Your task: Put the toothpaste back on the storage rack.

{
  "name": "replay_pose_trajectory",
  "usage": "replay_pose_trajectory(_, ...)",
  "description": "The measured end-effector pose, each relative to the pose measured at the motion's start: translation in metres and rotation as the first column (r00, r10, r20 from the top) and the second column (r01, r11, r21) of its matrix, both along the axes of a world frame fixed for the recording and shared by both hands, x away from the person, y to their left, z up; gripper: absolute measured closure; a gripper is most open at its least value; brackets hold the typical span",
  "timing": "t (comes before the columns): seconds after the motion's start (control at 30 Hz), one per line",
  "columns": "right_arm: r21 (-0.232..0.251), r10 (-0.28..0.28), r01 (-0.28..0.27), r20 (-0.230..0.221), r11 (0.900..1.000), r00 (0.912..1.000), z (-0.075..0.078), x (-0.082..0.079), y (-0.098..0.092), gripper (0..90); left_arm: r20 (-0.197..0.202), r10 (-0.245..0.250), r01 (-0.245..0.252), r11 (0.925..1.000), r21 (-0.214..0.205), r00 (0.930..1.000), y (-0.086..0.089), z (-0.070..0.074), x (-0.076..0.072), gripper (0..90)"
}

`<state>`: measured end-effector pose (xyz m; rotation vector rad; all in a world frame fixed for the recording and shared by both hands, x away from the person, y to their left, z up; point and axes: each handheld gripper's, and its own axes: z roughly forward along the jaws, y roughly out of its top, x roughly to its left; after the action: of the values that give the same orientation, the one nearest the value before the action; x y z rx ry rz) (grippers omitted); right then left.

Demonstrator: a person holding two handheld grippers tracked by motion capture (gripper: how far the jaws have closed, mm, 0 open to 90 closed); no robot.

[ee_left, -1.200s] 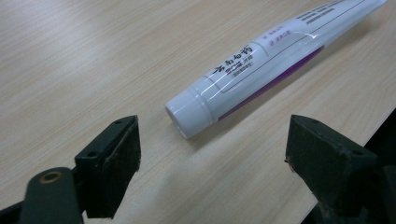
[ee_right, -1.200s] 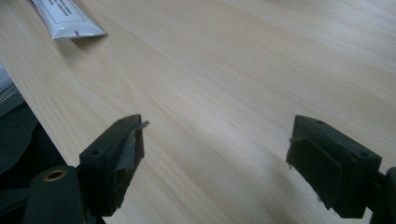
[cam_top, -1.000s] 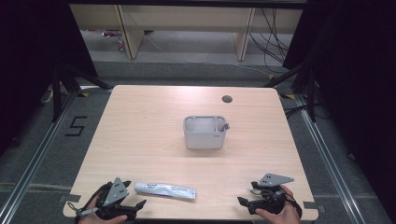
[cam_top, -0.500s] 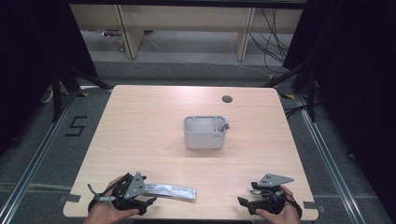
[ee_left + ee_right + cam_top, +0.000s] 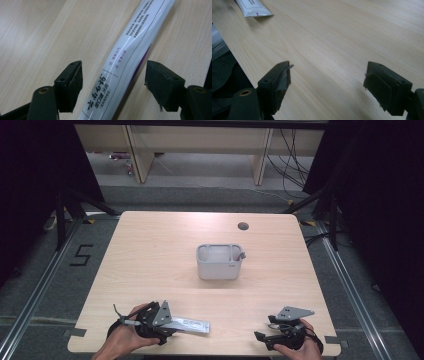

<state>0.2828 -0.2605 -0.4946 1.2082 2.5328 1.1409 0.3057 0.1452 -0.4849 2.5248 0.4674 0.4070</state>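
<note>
Left hand-held gripper (image 5: 113, 85) | closing astride toothpaste tube (image 5: 125, 65) | pads clear

A light wooden bench (image 5: 150, 250) stands in the middle of the frame on a grey floor (image 5: 45, 285). At the top there are pale wooden shelves (image 5: 200, 140); black cables (image 5: 292, 160) hang at upper right. Both sides are dark.

tube (image 5: 190, 324) on table (image 5: 150, 250) near front-left edge; bin (image 5: 219, 262) at centre behind it.

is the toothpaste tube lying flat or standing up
Lying flat. The toothpaste tube rests lengthwise on the table, between the left tongs, whose jaws have just been closing but do not yet touch it.
</note>
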Motion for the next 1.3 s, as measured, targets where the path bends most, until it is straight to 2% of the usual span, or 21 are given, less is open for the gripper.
replay_pose_trajectory(0.03, 0.000, 0.000, 0.000, 0.000, 1.0000, 1.0000, 0.000, 0.000, 0.000, 21.4, 0.000, 0.000, 0.000, 1.0000, 0.000, 1.0000, 0.000, 0.000, 0.000, 31.8)
replay_pose_trajectory(0.07, -0.033, 0.016, -0.015, 0.038, 0.9993, 0.9992, 0.000, 0.002, -0.001, 21.4, -0.013, -0.017, 0.018, 0.9996, 0.023, 0.9998, -0.003, -0.001, 0.002, 32.6)
replay_pose_trajectory(0.1, -0.022, 0.024, -0.023, 0.035, 0.9995, 0.9991, -0.001, 0.002, -0.001, 21.4, -0.013, -0.026, 0.027, 0.9987, 0.044, 0.9996, -0.004, -0.001, 0.002, 33.5)
replay_pose_trajectory(0.27, -0.036, 0.039, -0.038, 0.041, 0.9986, 0.9984, -0.001, 0.002, 0.000, 21.4, -0.024, -0.047, 0.049, 0.9965, 0.069, 0.9986, -0.010, -0.001, 0.006, 36.3)
replay_pose_trajectory(0.37, -0.034, 0.020, -0.019, 0.034, 0.9992, 0.9992, 0.000, 0.001, 0.001, 21.4, -0.039, -0.057, 0.060, 0.9946, 0.085, 0.9976, -0.012, -0.001, 0.008, 38.6)
replay_pose_trajectory(0.4, -0.037, 0.015, -0.013, 0.036, 0.9992, 0.9993, 0.000, 0.001, 0.000, 21.5, -0.061, -0.061, 0.067, 0.9937, 0.090, 0.9962, -0.015, -0.002, 0.010, 38.5)
replay_pose_trajectory(0.43, -0.037, 0.015, -0.013, 0.036, 0.9992, 0.9993, 0.000, 0.001, 0.000, 21.5, -0.061, -0.061, 0.067, 0.9937, 0.090, 0.9962, -0.015, -0.002, 0.010, 38.5)
replay_pose_trajectory(0.5, -0.031, 0.034, -0.033, 0.033, 0.9990, 0.9989, -0.001, 0.002, 0.000, 21.6, -0.084, -0.089, 0.098, 0.9879, 0.120, 0.9926, -0.018, -0.002, 0.011, 41.4)
replay_pose_trajectory(0.67, -0.026, 0.033, -0.032, 0.033, 0.9991, 0.9989, -0.001, 0.002, 0.000, 21.8, -0.086, -0.084, 0.095, 0.9881, 0.122, 0.9927, -0.021, -0.004, 0.011, 44.0)
replay_pose_trajectory(0.7, -0.029, 0.033, -0.032, 0.034, 0.9990, 0.9989, 0.000, 0.002, 0.000, 22.0, -0.092, -0.092, 0.105, 0.9843, 0.142, 0.9915, -0.021, -0.002, 0.012, 45.2)
replay_pose_trajectory(0.73, -0.029, 0.033, -0.032, 0.034, 0.9990, 0.9989, 0.000, 0.002, 0.000, 22.0, -0.092, -0.092, 0.105, 0.9843, 0.142, 0.9915, -0.021, -0.002, 0.012, 46.8)
replay_pose_trajectory(0.9, -0.034, 0.022, -0.020, 0.040, 0.9992, 0.9990, 0.001, 0.001, -0.001, 22.1, -0.116, -0.092, 0.110, 0.9823, 0.152, 0.9889, -0.023, -0.001, 0.013, 53.6)
replay_pose_trajectory(1.03, -0.034, 0.027, -0.026, 0.043, 0.9991, 0.9987, 0.000, 0.002, -0.001, 22.3, -0.143, -0.079, 0.101, 0.9827, 0.155, 0.9867, -0.026, -0.001, 0.015, 54.7)
replay_pose_trajectory(1.13, -0.009, 0.015, -0.015, 0.019, 0.9999, 0.9997, 0.001, 0.000, 0.001, 22.4, -0.169, -0.075, 0.103, 0.9813, 0.162, 0.9828, -0.028, 0.000, 0.018, 55.2)
replay_pose_trajectory(1.2, -0.009, 0.017, -0.017, 0.008, 0.9998, 0.9998, 0.001, 0.000, 0.000, 22.4, -0.198, -0.065, 0.098, 0.9816, 0.164, 0.9781, -0.031, 0.001, 0.020, 55.7)
replay_pose_trajectory(1.3, -0.008, 0.021, -0.020, 0.015, 0.9998, 0.9997, 0.001, 0.001, 0.000, 22.6, -0.212, -0.063, 0.100, 0.9806, 0.168, 0.9753, -0.032, 0.002, 0.022, 56.1)
